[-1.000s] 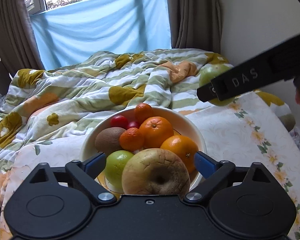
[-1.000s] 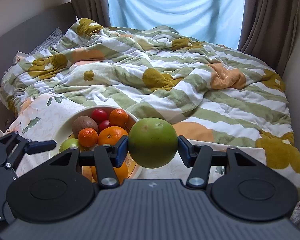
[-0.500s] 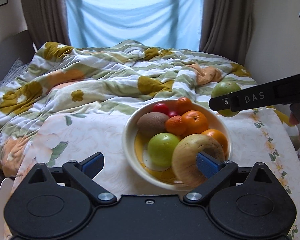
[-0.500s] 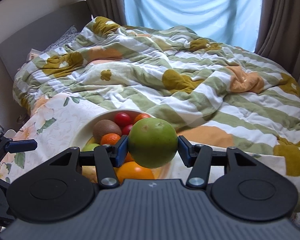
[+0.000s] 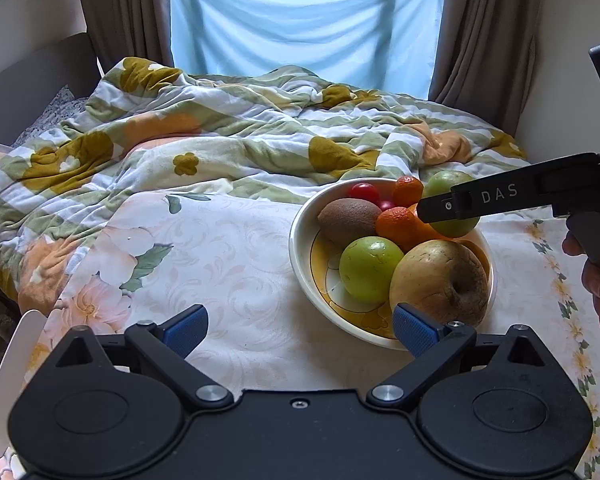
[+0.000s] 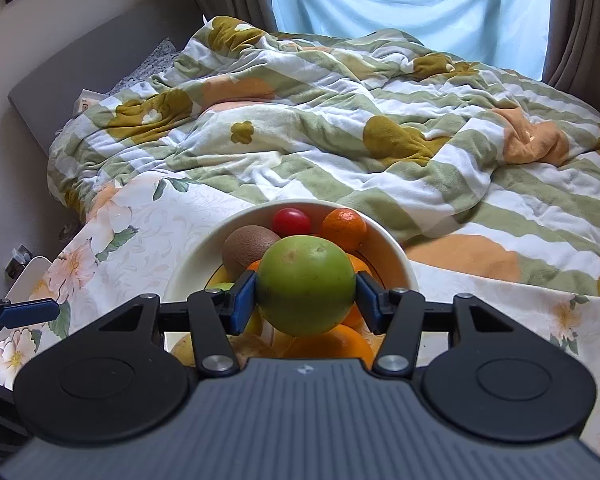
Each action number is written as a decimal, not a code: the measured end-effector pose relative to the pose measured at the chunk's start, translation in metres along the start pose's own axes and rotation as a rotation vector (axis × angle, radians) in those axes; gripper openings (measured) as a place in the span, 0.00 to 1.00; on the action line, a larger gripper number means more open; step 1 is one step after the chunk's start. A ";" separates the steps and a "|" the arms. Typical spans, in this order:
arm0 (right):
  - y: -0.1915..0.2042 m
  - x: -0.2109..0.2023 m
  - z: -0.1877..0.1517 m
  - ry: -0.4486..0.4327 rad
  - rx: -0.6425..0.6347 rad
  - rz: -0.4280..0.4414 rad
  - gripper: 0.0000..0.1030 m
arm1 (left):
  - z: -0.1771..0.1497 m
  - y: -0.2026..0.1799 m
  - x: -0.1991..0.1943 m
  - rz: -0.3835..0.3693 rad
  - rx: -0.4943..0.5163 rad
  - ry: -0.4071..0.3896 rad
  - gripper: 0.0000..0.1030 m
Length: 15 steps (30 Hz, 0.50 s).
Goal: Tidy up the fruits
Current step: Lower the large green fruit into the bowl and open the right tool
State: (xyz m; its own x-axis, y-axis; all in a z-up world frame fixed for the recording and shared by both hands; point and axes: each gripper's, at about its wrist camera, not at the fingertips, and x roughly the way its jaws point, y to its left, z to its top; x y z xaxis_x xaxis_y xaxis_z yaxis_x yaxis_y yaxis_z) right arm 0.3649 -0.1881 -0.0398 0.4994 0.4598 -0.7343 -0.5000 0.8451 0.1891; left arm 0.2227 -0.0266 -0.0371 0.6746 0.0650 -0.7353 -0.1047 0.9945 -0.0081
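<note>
A white bowl (image 5: pixel 300 240) with a yellow inside holds a kiwi (image 5: pixel 348 220), a green apple (image 5: pixel 370 276), a brownish pear (image 5: pixel 440 280), mandarins (image 5: pixel 396 224) and cherry tomatoes (image 5: pixel 363 192). My right gripper (image 6: pixel 306 300) is shut on a second green apple (image 6: pixel 306 284) and holds it just above the fruit in the bowl (image 6: pixel 396 264). That apple also shows in the left wrist view (image 5: pixel 452 184), behind the right gripper's finger. My left gripper (image 5: pixel 300 328) is open and empty, left of the bowl, its right fingertip at the bowl's near rim.
The bowl stands on a floral tablecloth (image 5: pixel 220 264). Behind it lies a rumpled striped quilt (image 5: pixel 240 140) on a bed, with curtains and a window beyond. A white chair edge (image 5: pixel 8 360) shows at lower left.
My right gripper has carried the green apple leftward to above the bowl. My left gripper has moved left, away from the fruit, staying open.
</note>
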 end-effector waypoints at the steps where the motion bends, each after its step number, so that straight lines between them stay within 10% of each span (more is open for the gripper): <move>1: 0.000 0.000 0.000 0.001 -0.001 0.002 0.66 | 0.000 0.000 0.000 -0.001 0.000 -0.002 0.98; 8: 0.003 0.002 -0.001 -0.002 -0.019 0.034 0.93 | -0.003 -0.001 0.001 -0.002 -0.017 -0.009 0.98; 15: 0.002 -0.002 0.000 -0.020 -0.024 0.029 0.94 | -0.004 0.002 -0.005 -0.006 -0.038 -0.014 0.98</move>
State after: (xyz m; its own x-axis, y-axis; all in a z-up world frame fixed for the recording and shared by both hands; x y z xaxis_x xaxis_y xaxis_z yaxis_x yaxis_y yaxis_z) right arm 0.3624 -0.1871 -0.0381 0.4982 0.4894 -0.7158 -0.5311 0.8247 0.1942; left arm 0.2164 -0.0252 -0.0362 0.6853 0.0604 -0.7257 -0.1282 0.9910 -0.0386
